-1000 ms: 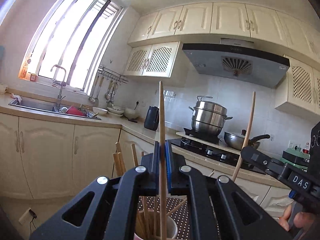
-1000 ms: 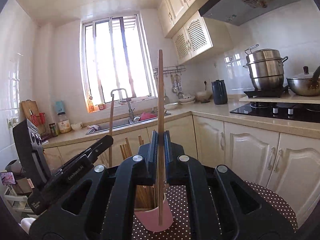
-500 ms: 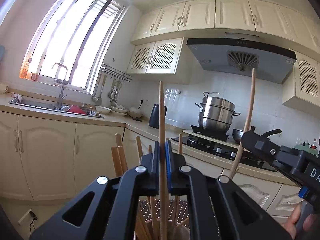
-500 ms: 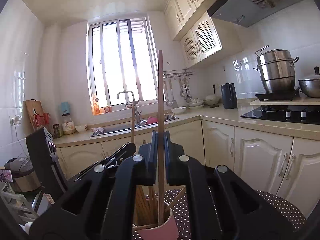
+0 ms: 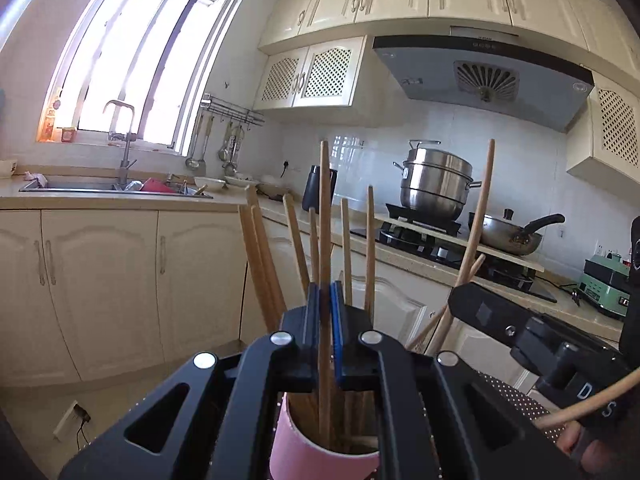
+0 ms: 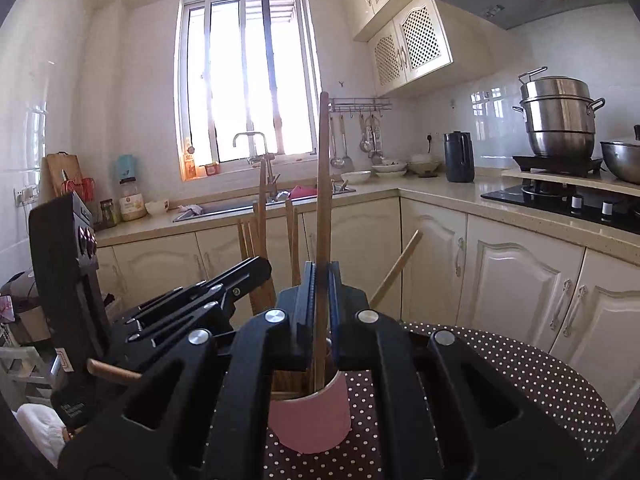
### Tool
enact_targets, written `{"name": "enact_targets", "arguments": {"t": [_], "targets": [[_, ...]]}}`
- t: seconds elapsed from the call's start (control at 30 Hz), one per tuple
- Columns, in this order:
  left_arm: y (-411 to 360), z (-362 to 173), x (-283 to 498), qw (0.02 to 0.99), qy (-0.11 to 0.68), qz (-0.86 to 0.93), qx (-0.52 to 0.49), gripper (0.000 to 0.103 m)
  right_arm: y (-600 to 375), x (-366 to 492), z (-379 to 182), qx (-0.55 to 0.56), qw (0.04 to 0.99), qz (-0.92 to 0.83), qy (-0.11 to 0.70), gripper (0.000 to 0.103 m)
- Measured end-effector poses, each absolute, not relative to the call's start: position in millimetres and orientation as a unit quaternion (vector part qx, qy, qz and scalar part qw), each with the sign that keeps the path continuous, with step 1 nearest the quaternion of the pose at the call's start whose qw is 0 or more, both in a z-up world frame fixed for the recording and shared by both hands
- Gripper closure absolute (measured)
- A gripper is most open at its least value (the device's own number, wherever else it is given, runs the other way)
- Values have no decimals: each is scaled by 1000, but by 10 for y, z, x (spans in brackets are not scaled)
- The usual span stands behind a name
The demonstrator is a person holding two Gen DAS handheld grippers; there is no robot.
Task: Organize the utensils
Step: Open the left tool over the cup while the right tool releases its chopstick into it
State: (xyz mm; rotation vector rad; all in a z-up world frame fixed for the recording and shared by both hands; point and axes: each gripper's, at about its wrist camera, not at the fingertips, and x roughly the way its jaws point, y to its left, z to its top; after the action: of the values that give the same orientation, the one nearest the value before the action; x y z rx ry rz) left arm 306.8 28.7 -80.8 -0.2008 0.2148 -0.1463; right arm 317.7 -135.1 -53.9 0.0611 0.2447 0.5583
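A pink cup [image 5: 312, 456] [image 6: 316, 420] stands on the dotted tabletop with several wooden chopsticks leaning in it. My left gripper [image 5: 325, 312] is shut on one upright chopstick [image 5: 325, 220], whose lower end is down inside the cup. My right gripper [image 6: 320, 292] is shut on another upright chopstick [image 6: 322, 180], and its tip is also inside the cup. Each gripper shows in the other's view: the right gripper [image 5: 472, 308] with its slanted stick [image 5: 478, 220] just right of the cup, the left gripper [image 6: 256, 268] just left of it.
The round table [image 6: 520, 380] has a brown cloth with white dots. Behind it run cream cabinets [image 5: 100, 280] and a counter with a sink [image 6: 240, 208], a dark kettle [image 6: 459, 158], and a stove with a steel pot [image 5: 436, 180] and a wok [image 5: 512, 236]. A hand [image 5: 588, 444] holds the right gripper.
Both grippers have come down with their chopsticks still clamped. The cup and the sticks in it have risen in both views, and both held sticks now reach into the cup.
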Motion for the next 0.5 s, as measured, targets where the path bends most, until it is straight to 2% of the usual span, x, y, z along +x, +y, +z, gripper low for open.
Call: {"name": "enact_targets", "arguments": {"t": [0.1, 0.23, 0.27, 0.3, 0.43, 0.5], "targets": [[255, -882, 3081, 982, 145, -80, -89, 97, -1318, 3136, -589, 26, 951, 281, 130, 96], [273, -884, 2992, 980, 156, -83, -90, 96, -1337, 3021, -509, 28, 954, 273, 125, 96], [285, -864, 2956, 980, 156, -83, -92, 88, -1358, 2992, -473, 29, 955, 269, 122, 96], [296, -842, 2918, 980, 155, -81, -92, 71, -1379, 2962, -435, 30, 956, 266, 121, 96], [322, -708, 2683, 984, 139, -71, -84, 62, -1454, 2799, -310, 29, 961, 253, 110, 94], [330, -648, 2576, 985, 136, -65, -82, 51, -1484, 2707, -269, 29, 964, 241, 107, 88]]}}
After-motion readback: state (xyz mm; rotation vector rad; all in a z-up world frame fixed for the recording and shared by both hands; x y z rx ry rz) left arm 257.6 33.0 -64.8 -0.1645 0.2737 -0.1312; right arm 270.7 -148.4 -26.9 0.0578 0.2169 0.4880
